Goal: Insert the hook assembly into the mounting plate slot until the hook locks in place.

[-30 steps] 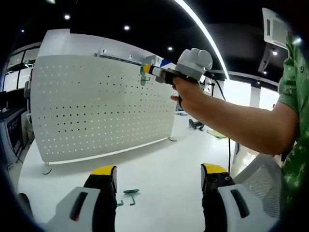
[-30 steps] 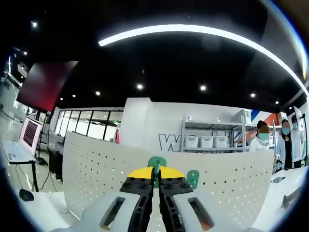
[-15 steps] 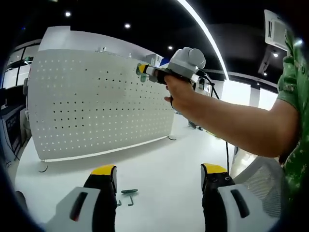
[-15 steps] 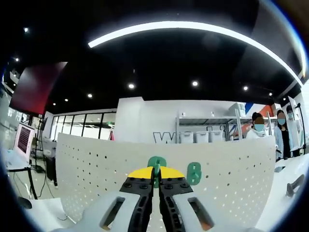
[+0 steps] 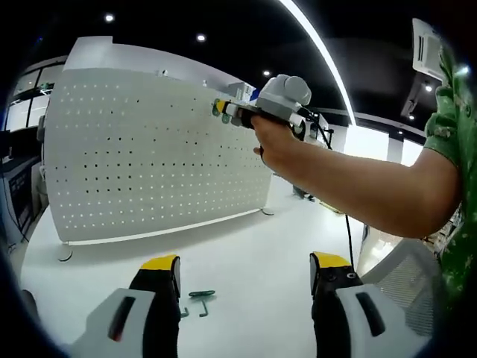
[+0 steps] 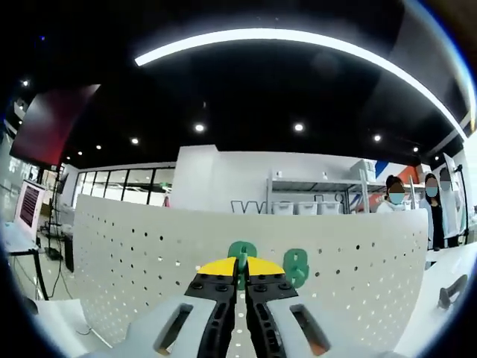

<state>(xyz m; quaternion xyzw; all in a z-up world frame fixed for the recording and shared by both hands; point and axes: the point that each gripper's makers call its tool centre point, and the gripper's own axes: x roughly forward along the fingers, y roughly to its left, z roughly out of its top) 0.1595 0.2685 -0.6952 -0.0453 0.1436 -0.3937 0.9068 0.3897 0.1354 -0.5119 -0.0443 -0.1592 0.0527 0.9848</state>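
Standing upright on the white table (image 5: 246, 253), the big white pegboard panel (image 5: 149, 149) is the largest thing in the left gripper view, its rows of small holes running across the face. Same pegboard shows in the right gripper view (image 6: 149, 261), close behind the tool tips.

Person's bare forearm and hand (image 5: 279, 142) reach in from the right of the left gripper view, holding the right tool (image 5: 223, 112) up against the pegboard near its top edge. Green patterned sleeve at the far right edge.

Right tool (image 6: 240, 272) is clenched on a green hook (image 6: 241, 253); jaws pressed together with the hook sticking up between the yellow tips, right at the board face. Whether the hook is actually seated in a hole, cannot tell. A second green hook (image 6: 297, 268) sits on the pegboard just beside the right of the held one.

Left tool (image 5: 244, 272) hangs low over the table, jaws spread wide apart, nothing between them.

Small green hook parts (image 5: 197, 298) lie flat on the table between the left tool's jaws, nearer the left jaw, not touching it.

Background in the right gripper view: shelving with bins, people standing at the right.
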